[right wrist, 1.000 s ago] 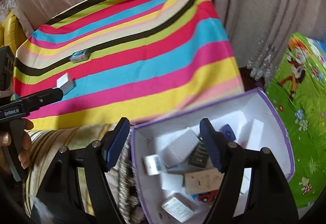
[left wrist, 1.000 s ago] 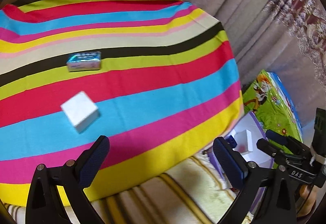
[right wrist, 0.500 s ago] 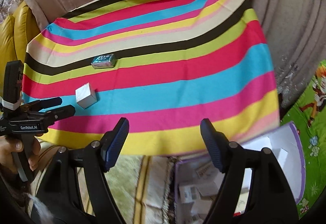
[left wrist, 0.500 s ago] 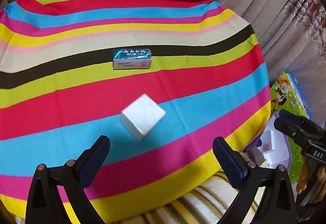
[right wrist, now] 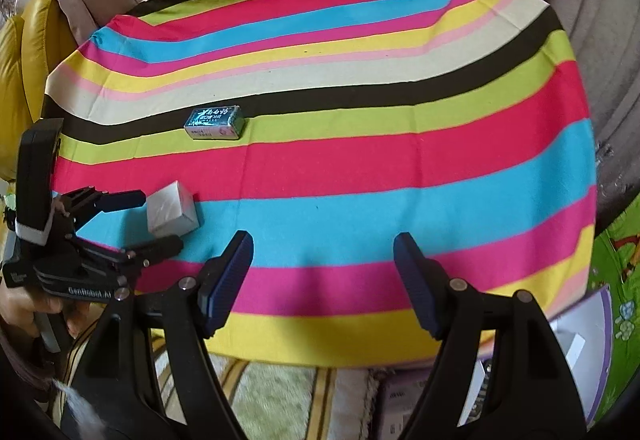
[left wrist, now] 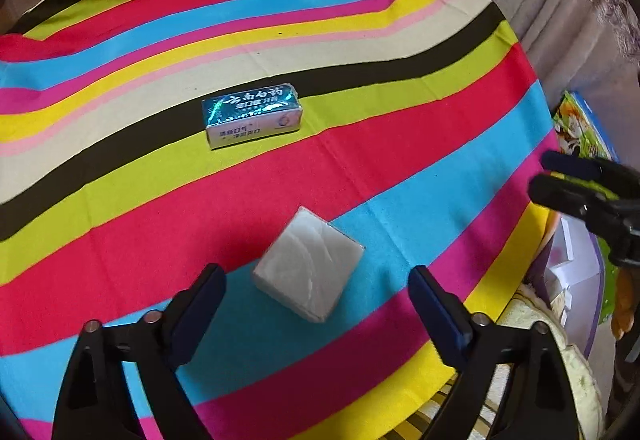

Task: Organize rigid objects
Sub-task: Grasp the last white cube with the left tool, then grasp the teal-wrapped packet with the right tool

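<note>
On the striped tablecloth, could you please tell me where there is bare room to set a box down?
The striped tablecloth is bare right of the shiny teal carton, out to its right edge, and behind the carton. It is crowded at the left front: the left gripper is closing around the small white box, pads not yet touching.

Brightness: both wrist views are well lit, with saturated colours on the striped cloth [left wrist: 400, 144].
Shadows: soft; a faint one lies beside the white box [left wrist: 308, 264].
Glare: sheen on the foil-faced teal box [left wrist: 252, 112].
Blur: the right gripper [left wrist: 560, 176] is smeared in the left view.
Distortion: strong fisheye bending; dark corners.
Focus: the foreground rug [right wrist: 276, 396] is soft.
</note>
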Demonstrator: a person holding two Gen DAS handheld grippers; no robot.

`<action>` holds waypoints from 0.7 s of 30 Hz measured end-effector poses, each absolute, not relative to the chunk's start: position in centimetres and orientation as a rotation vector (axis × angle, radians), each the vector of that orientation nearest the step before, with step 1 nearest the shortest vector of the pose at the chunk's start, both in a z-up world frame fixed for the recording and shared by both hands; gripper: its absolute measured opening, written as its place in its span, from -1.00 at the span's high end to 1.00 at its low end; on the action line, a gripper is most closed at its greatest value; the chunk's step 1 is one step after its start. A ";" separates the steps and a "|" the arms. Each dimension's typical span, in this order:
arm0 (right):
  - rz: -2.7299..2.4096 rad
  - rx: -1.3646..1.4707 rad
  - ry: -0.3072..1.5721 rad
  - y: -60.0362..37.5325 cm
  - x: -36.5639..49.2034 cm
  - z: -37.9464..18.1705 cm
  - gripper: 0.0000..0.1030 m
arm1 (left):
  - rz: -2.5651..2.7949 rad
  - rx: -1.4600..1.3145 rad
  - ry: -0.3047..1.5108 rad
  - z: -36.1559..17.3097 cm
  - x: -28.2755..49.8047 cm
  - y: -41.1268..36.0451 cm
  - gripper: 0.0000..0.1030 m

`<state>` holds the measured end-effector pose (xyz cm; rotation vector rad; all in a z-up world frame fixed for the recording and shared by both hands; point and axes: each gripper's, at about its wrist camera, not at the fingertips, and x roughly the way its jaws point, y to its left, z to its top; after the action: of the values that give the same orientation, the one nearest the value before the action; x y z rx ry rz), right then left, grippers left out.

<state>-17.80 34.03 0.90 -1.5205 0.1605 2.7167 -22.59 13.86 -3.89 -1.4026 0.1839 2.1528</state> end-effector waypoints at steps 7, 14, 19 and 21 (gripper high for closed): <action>2.736 -1.552 0.132 32.6 -20.7 0.1 -0.47 | 2.108 -1.399 0.229 -4.9 -23.0 14.4 -0.05; 2.748 -1.583 0.154 30.8 -23.4 -0.7 -0.52 | 2.111 -1.411 0.057 -4.6 -23.7 12.0 0.07; 2.755 -1.588 0.181 29.3 -25.5 -1.1 -0.59 | 2.209 -1.397 -0.033 -3.7 -23.7 9.7 0.07; 2.753 -1.583 0.194 28.7 -26.3 -1.4 -0.63 | 2.263 -1.384 -0.060 -3.4 -23.7 8.7 0.07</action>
<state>-26.31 28.65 -1.36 -1.5835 0.1941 2.7528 -23.69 8.70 -3.37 -1.3845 -0.0602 2.2627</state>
